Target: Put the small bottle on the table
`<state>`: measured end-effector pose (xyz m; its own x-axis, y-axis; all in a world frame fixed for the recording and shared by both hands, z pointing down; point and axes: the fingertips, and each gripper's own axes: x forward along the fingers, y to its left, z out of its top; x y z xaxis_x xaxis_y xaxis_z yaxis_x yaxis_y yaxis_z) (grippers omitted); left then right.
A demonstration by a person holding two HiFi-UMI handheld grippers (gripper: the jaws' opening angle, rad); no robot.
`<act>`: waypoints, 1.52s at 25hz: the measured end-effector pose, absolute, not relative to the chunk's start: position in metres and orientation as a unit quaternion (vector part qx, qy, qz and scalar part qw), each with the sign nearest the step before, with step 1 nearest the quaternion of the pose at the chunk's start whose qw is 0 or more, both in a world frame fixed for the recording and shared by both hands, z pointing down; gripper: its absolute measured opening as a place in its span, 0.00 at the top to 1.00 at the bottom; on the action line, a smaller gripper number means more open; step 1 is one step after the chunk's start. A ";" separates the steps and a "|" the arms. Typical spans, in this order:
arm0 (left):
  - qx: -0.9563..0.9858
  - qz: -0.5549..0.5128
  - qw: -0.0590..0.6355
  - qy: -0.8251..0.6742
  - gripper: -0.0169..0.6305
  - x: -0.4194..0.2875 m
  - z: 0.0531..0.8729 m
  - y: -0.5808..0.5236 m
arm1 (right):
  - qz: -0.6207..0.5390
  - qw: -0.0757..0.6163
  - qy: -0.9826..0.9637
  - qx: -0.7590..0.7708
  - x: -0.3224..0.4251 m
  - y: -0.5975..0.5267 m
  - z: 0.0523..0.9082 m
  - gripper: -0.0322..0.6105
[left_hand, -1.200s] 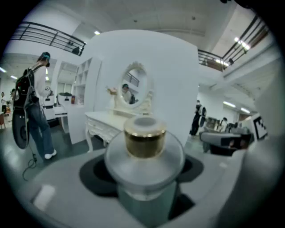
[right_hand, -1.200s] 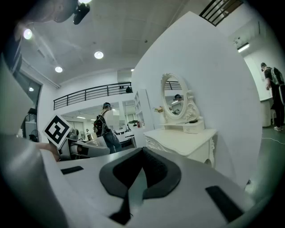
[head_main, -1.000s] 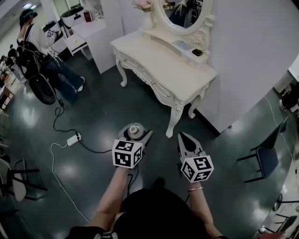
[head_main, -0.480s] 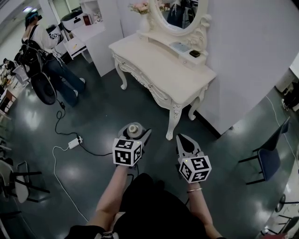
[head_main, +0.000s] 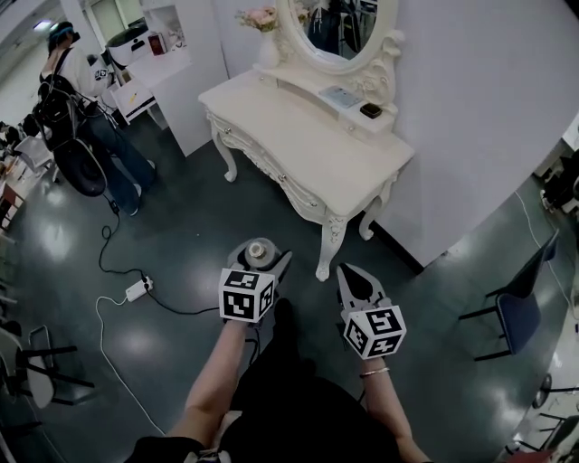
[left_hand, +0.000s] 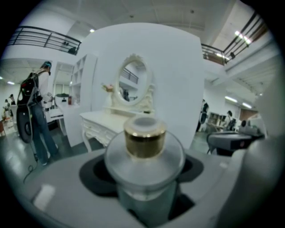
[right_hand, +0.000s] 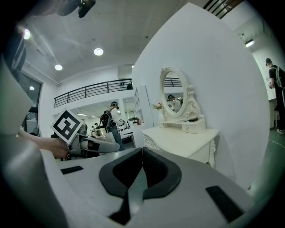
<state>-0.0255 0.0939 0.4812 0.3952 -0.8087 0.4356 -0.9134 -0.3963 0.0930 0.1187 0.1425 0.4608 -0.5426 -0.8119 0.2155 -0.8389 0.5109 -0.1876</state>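
standing upright in left gripper [head_main: 260, 262]: small bottle [left_hand: 144, 153], gold cap [left_hand: 144, 137] up.

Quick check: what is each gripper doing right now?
Left gripper: closed on the small bottle.
Right gripper: shut, nothing between its jaws.

Showroom-type space: dark glossy floor [head_main: 181, 208], tall white partition wall [head_main: 488, 108].
Person [head_main: 77, 108] w/ dark backpack stands far left, just beside a white counter [head_main: 158, 72]. White power strip [head_main: 137, 289] lies on the floor, black cable [head_main: 110, 237] running from it toward the person. Blue chair [head_main: 520, 303] at right edge, near the wall; metal-frame chair [head_main: 36, 362] at left edge. Pink flowers [head_main: 258, 16] at back.
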 end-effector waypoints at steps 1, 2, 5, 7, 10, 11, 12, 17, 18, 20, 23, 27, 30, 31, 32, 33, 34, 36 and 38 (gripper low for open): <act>0.821 0.164 0.160 -0.524 0.45 -0.026 0.483 0.086 | 0.134 0.051 -0.868 0.476 0.117 0.135 0.461 0.94; 0.821 0.165 0.161 -0.522 0.45 -0.027 0.484 0.078 | 0.133 0.053 -0.868 0.476 0.116 0.128 0.461 0.94; 0.822 0.167 0.165 -0.518 0.45 -0.030 0.490 0.051 | 0.131 0.057 -0.868 0.476 0.110 0.103 0.463 0.94; 0.823 0.167 0.169 -0.516 0.45 -0.034 0.493 0.032 | 0.130 0.062 -0.868 0.476 0.104 0.085 0.464 0.94; 0.826 0.166 0.172 -0.511 0.45 -0.042 0.495 0.003 | 0.128 0.066 -0.867 0.476 0.092 0.056 0.465 0.94; 0.826 0.166 0.173 -0.510 0.45 -0.046 0.496 -0.007 | 0.127 0.067 -0.868 0.476 0.087 0.047 0.465 0.94; 0.827 0.167 0.174 -0.509 0.45 -0.049 0.497 -0.016 | 0.125 0.068 -0.869 0.474 0.081 0.038 0.465 0.94; 0.829 0.165 0.177 -0.504 0.45 -0.066 0.497 -0.064 | 0.118 0.079 -0.869 0.474 0.060 -0.007 0.463 0.94; 0.830 0.165 0.177 -0.502 0.45 -0.069 0.497 -0.073 | 0.117 0.081 -0.867 0.478 0.058 -0.016 0.462 0.94; 0.833 0.164 0.179 -0.498 0.45 -0.073 0.497 -0.089 | 0.116 0.085 -0.862 0.485 0.055 -0.033 0.462 0.94; 0.835 0.159 0.186 -0.493 0.45 -0.080 0.499 -0.109 | 0.116 0.087 -0.859 0.490 0.048 -0.056 0.463 0.94; 0.839 0.158 0.188 -0.486 0.45 -0.084 0.501 -0.131 | 0.118 0.087 -0.853 0.502 0.046 -0.082 0.462 0.94; 0.841 0.159 0.188 -0.482 0.45 -0.087 0.501 -0.147 | 0.121 0.085 -0.846 0.512 0.047 -0.096 0.459 0.94; 0.841 0.162 0.186 -0.481 0.45 -0.087 0.501 -0.153 | 0.122 0.084 -0.844 0.515 0.049 -0.101 0.459 0.94; 0.842 0.165 0.184 -0.480 0.45 -0.086 0.501 -0.159 | 0.123 0.085 -0.842 0.518 0.051 -0.106 0.459 0.94; 0.842 0.168 0.182 -0.479 0.45 -0.085 0.501 -0.166 | 0.124 0.086 -0.840 0.521 0.053 -0.110 0.459 0.94; 0.843 0.170 0.180 -0.478 0.45 -0.084 0.503 -0.172 | 0.125 0.087 -0.838 0.524 0.055 -0.114 0.460 0.94; 0.843 0.175 0.177 -0.477 0.45 -0.082 0.506 -0.184 | 0.129 0.087 -0.835 0.528 0.057 -0.123 0.464 0.94; 0.843 0.179 0.175 -0.476 0.45 -0.079 0.509 -0.198 | 0.133 0.085 -0.833 0.530 0.060 -0.133 0.466 0.94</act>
